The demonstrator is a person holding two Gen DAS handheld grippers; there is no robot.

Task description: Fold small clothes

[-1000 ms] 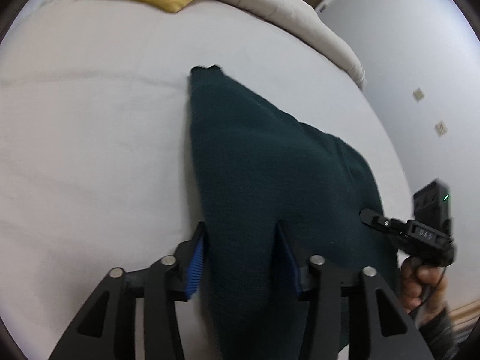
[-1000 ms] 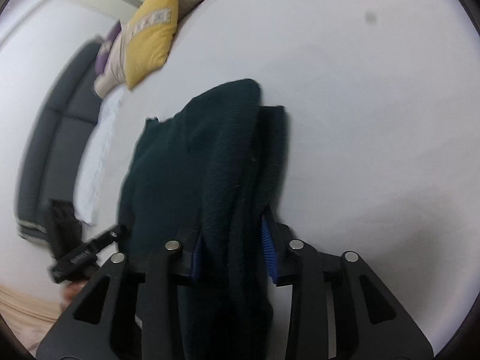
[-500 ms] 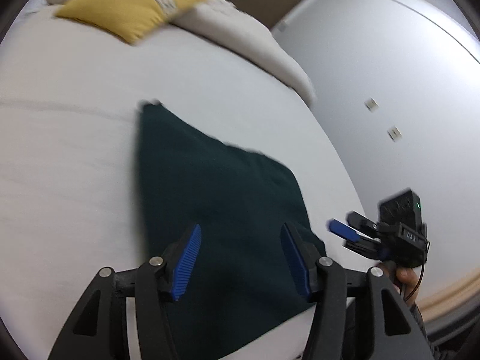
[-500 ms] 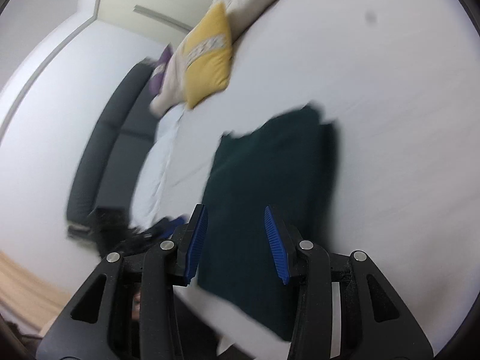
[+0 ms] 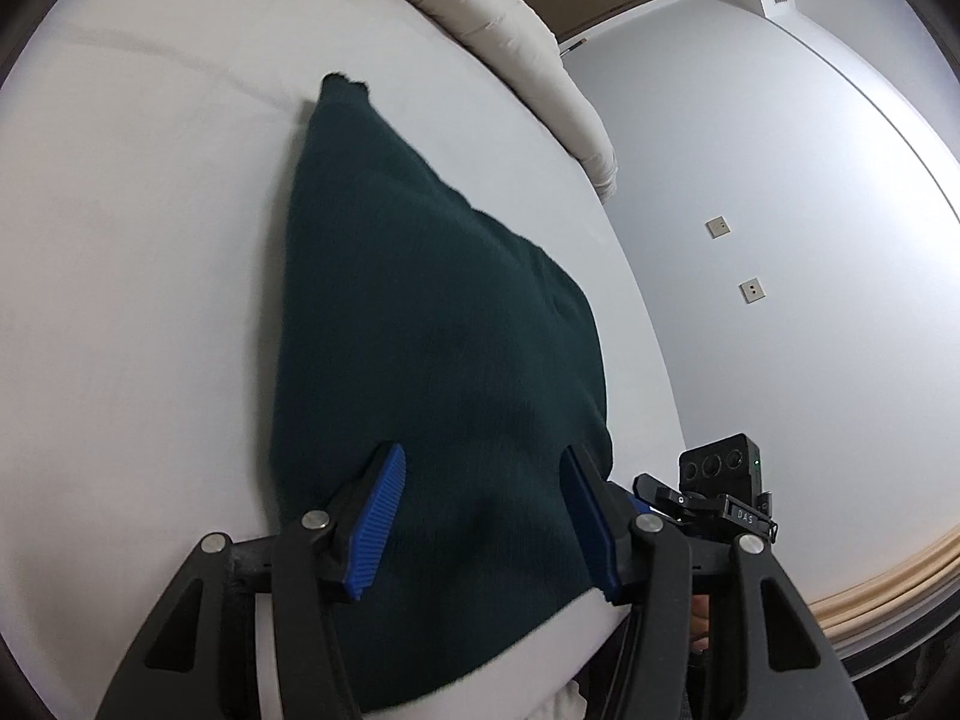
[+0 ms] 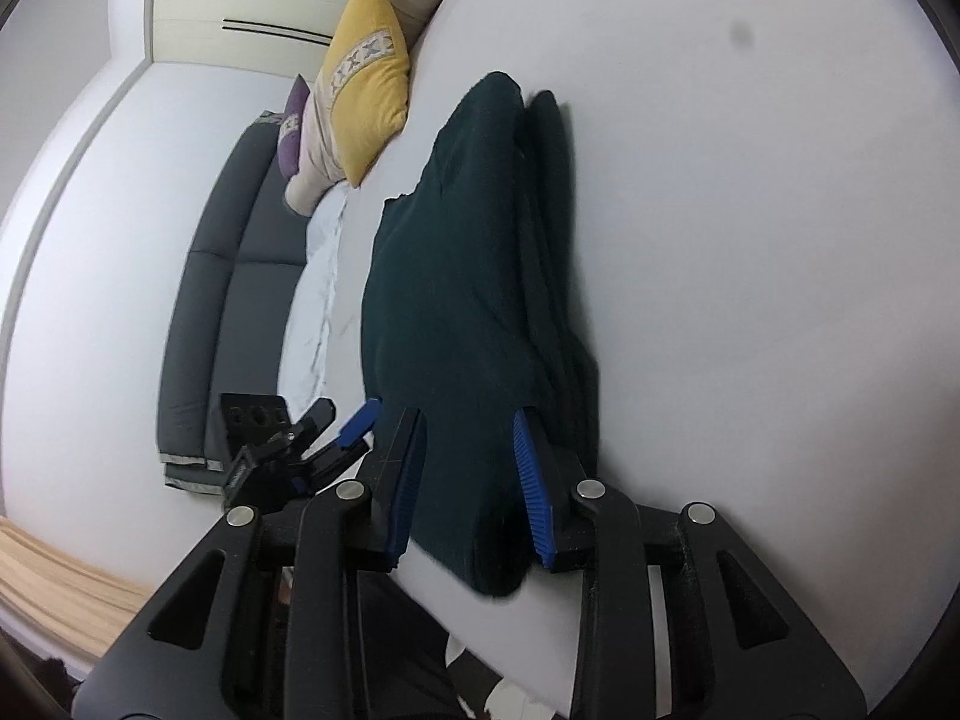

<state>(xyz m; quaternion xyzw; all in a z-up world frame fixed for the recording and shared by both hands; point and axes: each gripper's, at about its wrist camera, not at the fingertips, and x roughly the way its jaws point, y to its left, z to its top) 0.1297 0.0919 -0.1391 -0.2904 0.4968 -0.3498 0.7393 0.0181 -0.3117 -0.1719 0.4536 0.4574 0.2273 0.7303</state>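
Observation:
A dark green knitted garment (image 5: 432, 348) lies folded on the white bed (image 5: 132, 252). It also shows in the right wrist view (image 6: 468, 276), with layered edges along its right side. My left gripper (image 5: 486, 510) is open, its blue pads wide apart over the garment's near end. My right gripper (image 6: 468, 480) is open too, its pads either side of the garment's near corner at the bed's edge. The right gripper also shows in the left wrist view (image 5: 702, 504), and the left gripper in the right wrist view (image 6: 300, 444).
A yellow cushion (image 6: 366, 84) and beige pillows (image 5: 516, 42) lie at the head of the bed (image 6: 750, 240). A purple cushion (image 6: 294, 138) and a dark grey sofa (image 6: 222, 276) stand beyond. A pale wall (image 5: 780, 228) with two sockets is on the right.
Both grippers opened and let go of the garment, which now lies flat on the bed. They pulled back, then came low over its near end again.

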